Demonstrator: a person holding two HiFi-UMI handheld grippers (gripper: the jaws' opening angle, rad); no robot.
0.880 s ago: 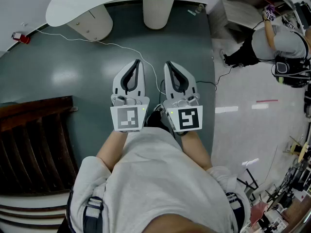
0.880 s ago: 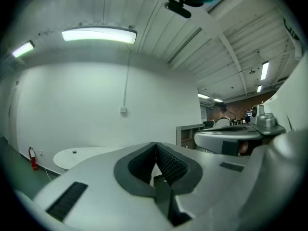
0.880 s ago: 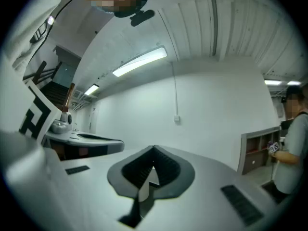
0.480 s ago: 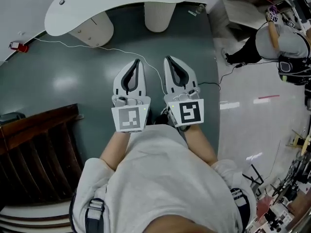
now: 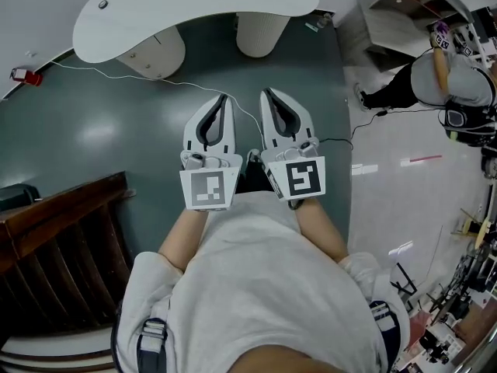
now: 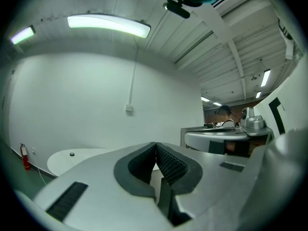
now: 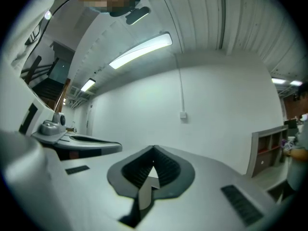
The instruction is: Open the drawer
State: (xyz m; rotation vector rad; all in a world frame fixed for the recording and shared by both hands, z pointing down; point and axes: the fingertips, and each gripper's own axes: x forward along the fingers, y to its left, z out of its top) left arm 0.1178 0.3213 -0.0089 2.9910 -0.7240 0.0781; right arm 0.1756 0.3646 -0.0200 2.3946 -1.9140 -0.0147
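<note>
White table [image 5: 194, 6] drifted rightward; left gripper [image 5: 220, 99], right gripper [image 5: 268, 93] still level, side by side, closed, empty.

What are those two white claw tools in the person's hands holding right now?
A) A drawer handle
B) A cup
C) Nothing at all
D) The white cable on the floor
C: the jaws of the left gripper and of the right gripper are closed tip to tip with nothing between them. In the head view both are held out side by side above the floor, touching no object.
</note>
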